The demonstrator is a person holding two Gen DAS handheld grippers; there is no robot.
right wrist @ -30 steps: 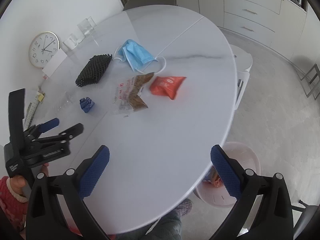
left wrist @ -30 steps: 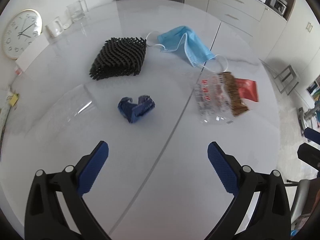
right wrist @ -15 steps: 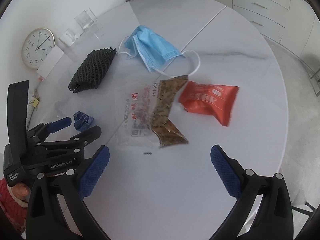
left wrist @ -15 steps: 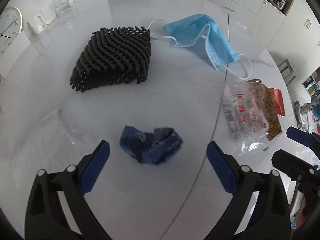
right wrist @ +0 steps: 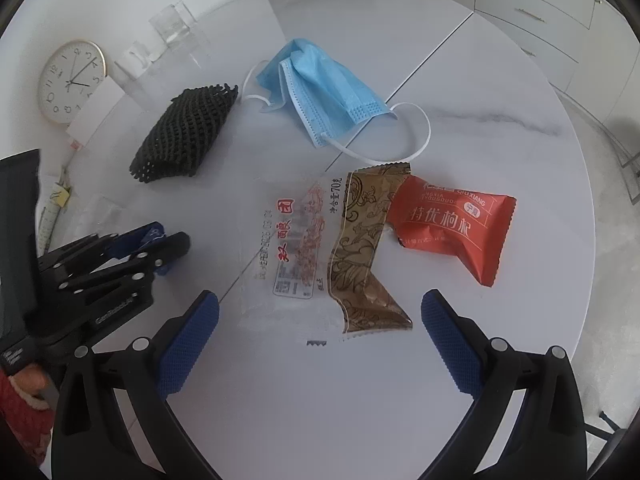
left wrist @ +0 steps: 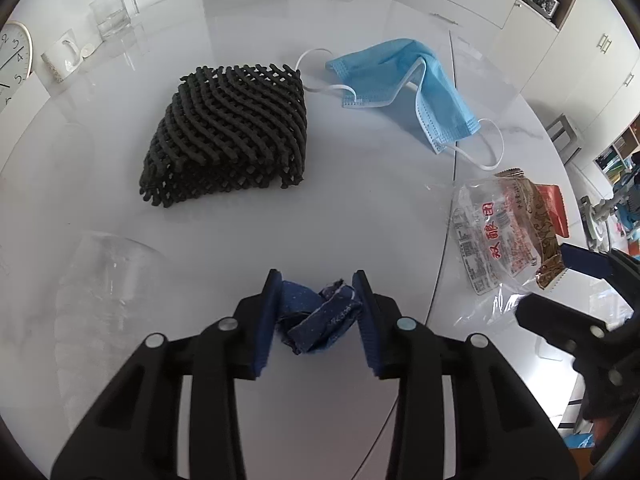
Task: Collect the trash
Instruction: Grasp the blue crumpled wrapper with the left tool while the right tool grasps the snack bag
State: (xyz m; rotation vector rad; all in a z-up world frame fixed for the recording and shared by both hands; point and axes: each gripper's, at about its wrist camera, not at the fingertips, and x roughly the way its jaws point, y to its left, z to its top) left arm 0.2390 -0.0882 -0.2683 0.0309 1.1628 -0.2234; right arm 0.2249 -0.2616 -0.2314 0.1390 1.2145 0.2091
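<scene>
Blue scrap (left wrist: 318,318) sits pinched in the left gripper (left wrist: 318,312), whose jaws have just been closing, so lifting comes next, while the right gripper (right wrist: 320,338) hangs open over the clear wrapper (right wrist: 296,248).

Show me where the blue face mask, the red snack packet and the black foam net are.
blue face mask (right wrist: 320,88), right wrist view, pleated middle.
red snack packet (right wrist: 452,224), right wrist view, printed front.
black foam net (left wrist: 232,132), left wrist view, top mesh.
</scene>
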